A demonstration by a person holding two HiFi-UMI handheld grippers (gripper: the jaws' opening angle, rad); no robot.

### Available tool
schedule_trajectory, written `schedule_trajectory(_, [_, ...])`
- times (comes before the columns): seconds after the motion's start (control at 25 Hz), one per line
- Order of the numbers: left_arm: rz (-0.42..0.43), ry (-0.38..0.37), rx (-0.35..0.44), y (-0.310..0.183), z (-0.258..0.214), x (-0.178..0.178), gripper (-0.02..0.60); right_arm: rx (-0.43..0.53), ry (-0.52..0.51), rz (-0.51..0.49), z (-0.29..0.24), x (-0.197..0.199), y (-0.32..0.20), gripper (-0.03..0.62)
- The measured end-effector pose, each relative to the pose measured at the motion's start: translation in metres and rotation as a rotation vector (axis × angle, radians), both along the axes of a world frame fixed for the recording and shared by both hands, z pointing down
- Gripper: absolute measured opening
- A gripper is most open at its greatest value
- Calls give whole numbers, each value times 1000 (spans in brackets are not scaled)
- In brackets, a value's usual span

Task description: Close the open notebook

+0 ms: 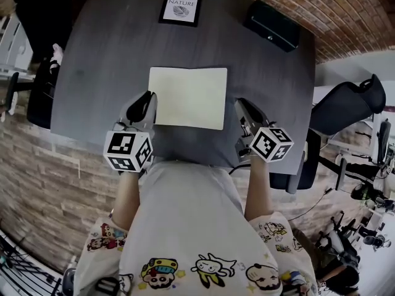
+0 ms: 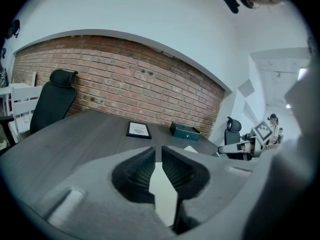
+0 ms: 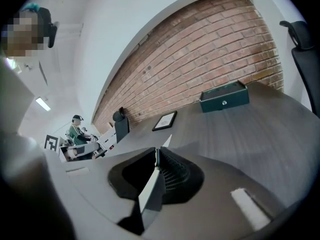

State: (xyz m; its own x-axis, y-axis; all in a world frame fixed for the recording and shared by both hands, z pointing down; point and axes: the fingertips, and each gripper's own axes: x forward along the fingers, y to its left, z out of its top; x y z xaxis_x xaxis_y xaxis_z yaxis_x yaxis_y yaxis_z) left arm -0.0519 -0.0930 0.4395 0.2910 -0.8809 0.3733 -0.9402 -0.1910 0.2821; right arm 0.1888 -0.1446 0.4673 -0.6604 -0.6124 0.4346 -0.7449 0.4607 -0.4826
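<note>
The notebook [image 1: 188, 97] lies open mid-counter [image 1: 105, 54]. The right gripper [image 3: 155, 159] has its fingers pinched on what seems its right edge. Best to swing that leaf leftward in an arc while the left gripper [image 2: 158, 156], narrow and empty, steadies the other side.

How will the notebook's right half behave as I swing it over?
Probably light and floppy: the sheet in the right gripper's jaws looks thin. The notebook may slide on the smooth table.

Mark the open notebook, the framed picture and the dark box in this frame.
notebook [image 1: 188, 97], head view, middle of the open pages
framed picture [image 1: 181, 6], head view, centre of the print
dark box [image 1: 271, 24], head view, top face
</note>
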Motion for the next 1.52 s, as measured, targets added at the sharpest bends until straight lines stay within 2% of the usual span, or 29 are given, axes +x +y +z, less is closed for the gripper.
schedule_trajectory(0.32, [-79,-17,49,11,-21,-32,32,82,-30,-104,-42,-47,0,43])
schedule_trajectory(0.6, [-136,-29,41,30,-24,-51,32,91,-56,-218,-49,-104,5,43])
schedule_trajectory(0.84, [-180,-26,7,50,-13,-70,32,71,-54,-300,-36,-148,10,43])
schedule_trajectory(1.2, [-216,-10,-17,54,0,-91,32,3,-34,-397,-1,-209,20,43])
schedule_trajectory(1.52, [-235,11,-40,60,13,-100,32,-68,-25,-433,39,-243,25,43])
